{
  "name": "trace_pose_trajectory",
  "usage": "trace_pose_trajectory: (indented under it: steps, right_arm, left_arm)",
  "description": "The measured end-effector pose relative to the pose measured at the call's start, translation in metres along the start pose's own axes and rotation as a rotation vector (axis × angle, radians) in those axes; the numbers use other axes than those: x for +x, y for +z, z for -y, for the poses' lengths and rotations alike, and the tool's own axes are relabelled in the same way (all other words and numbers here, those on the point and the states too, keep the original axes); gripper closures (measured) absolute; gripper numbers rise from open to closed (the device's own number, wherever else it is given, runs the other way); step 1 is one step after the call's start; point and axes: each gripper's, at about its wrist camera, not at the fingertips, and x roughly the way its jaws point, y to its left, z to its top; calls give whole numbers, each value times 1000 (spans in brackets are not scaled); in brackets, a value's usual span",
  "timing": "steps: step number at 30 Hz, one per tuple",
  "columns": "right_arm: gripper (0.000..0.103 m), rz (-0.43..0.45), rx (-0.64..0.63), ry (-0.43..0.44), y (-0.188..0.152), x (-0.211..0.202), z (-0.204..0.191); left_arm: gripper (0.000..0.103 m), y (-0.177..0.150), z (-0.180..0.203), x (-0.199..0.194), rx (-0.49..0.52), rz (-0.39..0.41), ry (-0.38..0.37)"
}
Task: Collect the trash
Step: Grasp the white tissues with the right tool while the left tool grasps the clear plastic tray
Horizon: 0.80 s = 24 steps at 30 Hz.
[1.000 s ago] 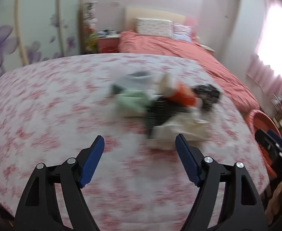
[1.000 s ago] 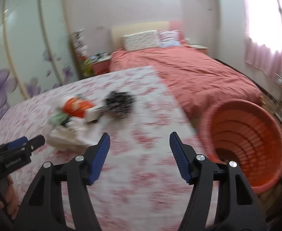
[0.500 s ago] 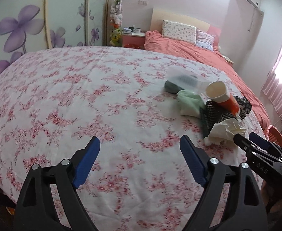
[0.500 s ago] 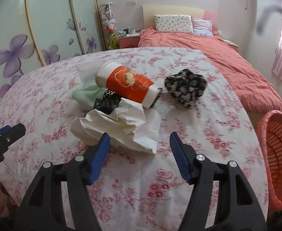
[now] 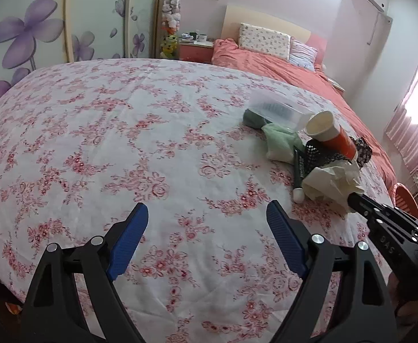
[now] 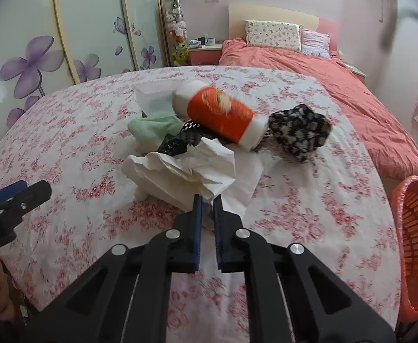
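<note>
A trash pile lies on the floral bedspread point(image 5: 123, 143). Its near edge is crumpled white paper point(image 6: 186, 168), and my right gripper point(image 6: 207, 200) is shut on it. Behind the paper lie an orange paper cup point(image 6: 220, 114) on its side, a pale green cloth point(image 6: 154, 125), black mesh point(image 6: 177, 143), a clear plastic box point(image 5: 274, 108) and a black patterned bundle point(image 6: 300, 131). My left gripper point(image 5: 207, 208) hovers open over bare bedspread, left of the pile, with nothing between its fingers. The left wrist view shows the right gripper point(image 5: 354, 198) touching the paper point(image 5: 331, 180).
An orange slatted basket point(image 6: 414, 228) stands off the bed's right edge. A second bed with a coral cover point(image 6: 337, 85) and pillows lies behind. Wardrobe doors with purple flowers point(image 6: 37, 63) line the left wall. A nightstand point(image 5: 194, 50) is at the back.
The right gripper's jaws have shut on the near edge of the white paper. Both views swung onto the pile and then settled. The left gripper stayed open.
</note>
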Motion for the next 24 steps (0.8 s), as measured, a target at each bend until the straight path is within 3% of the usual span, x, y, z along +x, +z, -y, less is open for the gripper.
trace_pose_trajectory:
  steps: [13, 24]
  right_arm:
    - [97, 32, 69, -144, -29, -39, 60]
    - [97, 78, 150, -202, -37, -53, 95]
  left_arm:
    - [19, -4, 33, 4, 60, -6, -50]
    - [19, -1, 64, 10, 91, 0, -109]
